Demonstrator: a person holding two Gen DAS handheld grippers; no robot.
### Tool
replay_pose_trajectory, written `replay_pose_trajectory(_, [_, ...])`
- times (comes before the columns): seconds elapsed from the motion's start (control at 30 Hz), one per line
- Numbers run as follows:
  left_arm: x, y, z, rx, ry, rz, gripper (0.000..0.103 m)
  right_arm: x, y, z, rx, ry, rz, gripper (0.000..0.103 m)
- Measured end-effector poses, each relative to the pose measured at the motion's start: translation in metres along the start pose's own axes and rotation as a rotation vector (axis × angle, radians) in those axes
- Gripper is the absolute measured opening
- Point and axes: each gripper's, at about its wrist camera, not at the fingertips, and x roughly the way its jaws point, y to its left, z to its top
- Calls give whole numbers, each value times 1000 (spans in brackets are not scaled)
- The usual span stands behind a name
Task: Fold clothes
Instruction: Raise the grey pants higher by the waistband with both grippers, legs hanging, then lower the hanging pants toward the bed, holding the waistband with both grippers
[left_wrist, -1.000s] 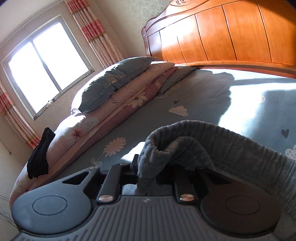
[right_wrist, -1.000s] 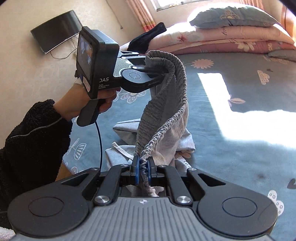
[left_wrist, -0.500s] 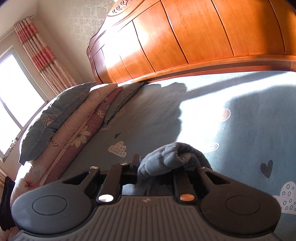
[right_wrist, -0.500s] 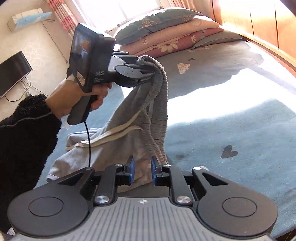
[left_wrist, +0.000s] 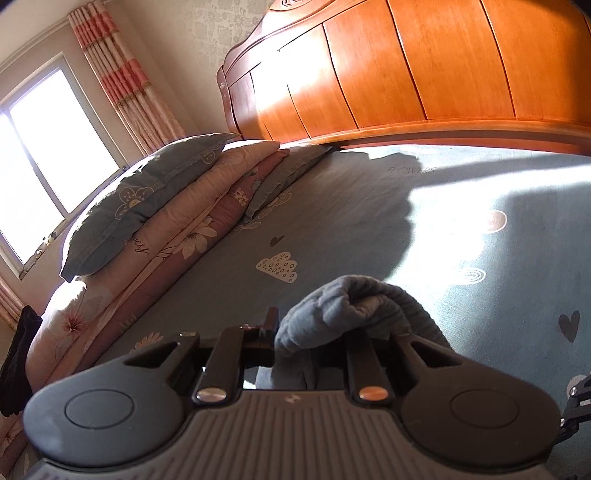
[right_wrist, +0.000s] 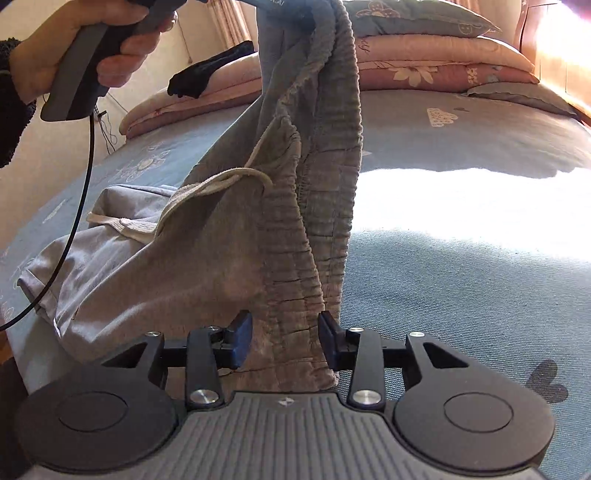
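Left gripper (left_wrist: 314, 332) clenched on ribbed waistband of grey trousers (right_wrist: 288, 206), dangling limp down to bed (right_wrist: 461, 295); right gripper (right_wrist: 284, 339) just opening, pads clear of cloth between; soft, light, floppy, best pinched at thick waistband.

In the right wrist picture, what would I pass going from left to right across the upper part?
The person's hand on a hand-held gripper's handle → black garment on the bedding → hanging grey trousers → stacked pillows and quilts → wooden headboard.
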Motion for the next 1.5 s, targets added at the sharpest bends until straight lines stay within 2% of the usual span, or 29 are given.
replay_pose_trajectory(0.07, [3,-1,-3,7,0,4,17,2,-1,-1,-16,22,-1,48])
replay_pose_trajectory(0.13, [2,-1,-4,12,-13,13,17,-2,-4,-2,-17,5,5,52])
replay_pose_trajectory(0.2, [-3,2,-3,3,-39,20,17,-5,-11,-1,7,-11,55,58])
replay_pose_trajectory(0.33, [-21,12,-2,-11,-83,30,17,-3,-18,4,43,-26,141,58])
replay_pose_trajectory(0.47, [-42,17,-6,3,-131,50,17,-20,-19,15,49,-96,232,59])
replay_pose_trajectory(0.67, [-74,17,-14,44,-213,29,17,-33,-8,43,-62,-132,274,59])
replay_pose_trajectory(0.83, [-90,10,-15,96,-223,31,18,-26,16,54,-167,-82,267,58])
replay_pose_trajectory(0.87, [-90,9,-15,94,-218,28,19,-26,24,50,-194,-63,263,47])
replay_pose_trajectory(0.9, [-89,8,-16,95,-213,25,19,-27,32,46,-228,-48,227,18])
replay_pose_trajectory(0.93, [-87,5,-17,98,-207,23,20,-28,41,41,-260,-37,162,4])
replay_pose_trajectory(0.97, [-86,3,-18,102,-201,20,21,-30,47,36,-278,-30,104,5])
replay_pose_trajectory(1.07, [-75,-11,-17,141,-186,84,21,-58,46,26,-193,-57,73,5])
replay_pose_trajectory(1.2, [-45,-32,-8,156,-147,124,21,-88,13,15,4,-86,22,4])
replay_pose_trajectory(1.3, [-13,-52,-1,179,-83,140,21,-76,-14,6,105,-68,42,9])
replay_pose_trajectory(1.4, [17,-76,-4,245,-37,178,19,-58,-34,-4,184,-29,79,12])
replay_pose_trajectory(1.47, [31,-88,-8,269,-22,151,19,-53,-47,-14,225,-32,94,13])
replay_pose_trajectory(1.5, [37,-93,-9,276,-17,141,19,-54,-52,-18,239,-49,105,19])
